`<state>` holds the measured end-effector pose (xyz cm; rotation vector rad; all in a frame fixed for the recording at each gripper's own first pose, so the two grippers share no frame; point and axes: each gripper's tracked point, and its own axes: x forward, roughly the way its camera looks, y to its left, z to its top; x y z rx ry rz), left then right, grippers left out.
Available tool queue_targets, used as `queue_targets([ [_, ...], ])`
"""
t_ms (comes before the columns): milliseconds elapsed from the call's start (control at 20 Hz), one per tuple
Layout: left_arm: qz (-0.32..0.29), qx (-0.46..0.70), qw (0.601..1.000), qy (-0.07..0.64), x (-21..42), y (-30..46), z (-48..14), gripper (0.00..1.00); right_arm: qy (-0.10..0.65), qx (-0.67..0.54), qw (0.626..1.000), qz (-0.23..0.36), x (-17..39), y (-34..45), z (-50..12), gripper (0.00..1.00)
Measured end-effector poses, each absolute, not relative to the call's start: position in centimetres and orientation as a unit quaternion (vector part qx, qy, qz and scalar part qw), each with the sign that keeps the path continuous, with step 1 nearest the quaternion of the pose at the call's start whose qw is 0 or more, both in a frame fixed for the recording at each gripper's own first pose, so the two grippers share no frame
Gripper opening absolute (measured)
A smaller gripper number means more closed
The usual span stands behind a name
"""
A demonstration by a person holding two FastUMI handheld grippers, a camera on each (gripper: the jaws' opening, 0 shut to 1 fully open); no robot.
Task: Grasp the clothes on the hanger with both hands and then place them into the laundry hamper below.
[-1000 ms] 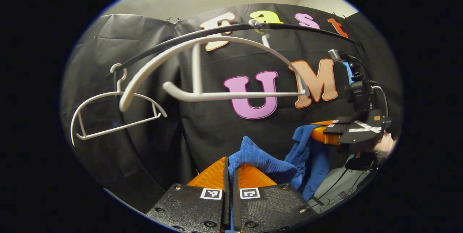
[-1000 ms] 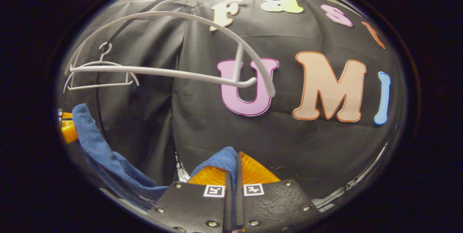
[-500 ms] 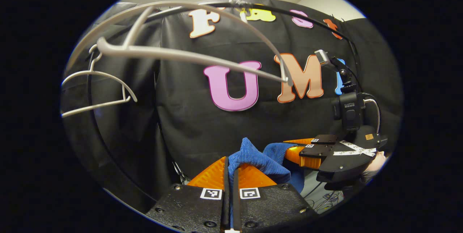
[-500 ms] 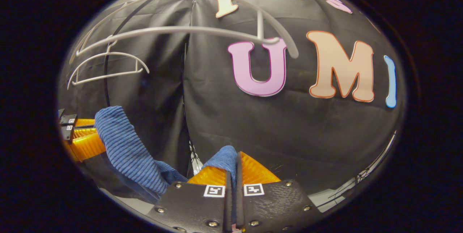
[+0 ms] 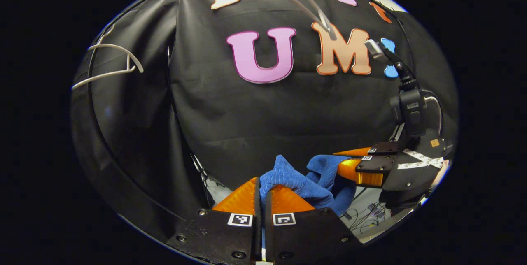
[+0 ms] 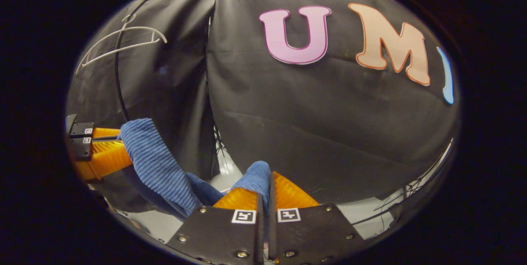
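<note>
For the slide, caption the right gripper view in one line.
Right gripper shut on a blue garment, whose other end the left gripper holds, below an empty white hanger.

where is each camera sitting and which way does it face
Left gripper view: rides the left hand-held gripper, facing the booth wall; its fingers pinch the blue garment; the right hand-held gripper sits at right.
Right gripper view: rides the right hand-held gripper, facing the same wall; the left hand-held gripper sits at left.
Shared: the blue garment, white hanger.
</note>
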<state>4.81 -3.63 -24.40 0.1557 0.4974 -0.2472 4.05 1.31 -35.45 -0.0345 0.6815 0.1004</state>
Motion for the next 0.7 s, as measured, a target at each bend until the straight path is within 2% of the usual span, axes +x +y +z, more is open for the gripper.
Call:
queue_targets([
  [650,-0.121,0.098,0.927,0.342,5.2,-4.1,-30.7,0.06,0.417,-0.031,0.907,0.056,-0.5,1.0,-42.4,0.05],
  [700,-0.121,0.099,0.925,0.347,5.1,-4.1,-31.1,0.04,0.423,-0.033,0.904,0.056,-0.8,0.9,-42.7,0.05],
])
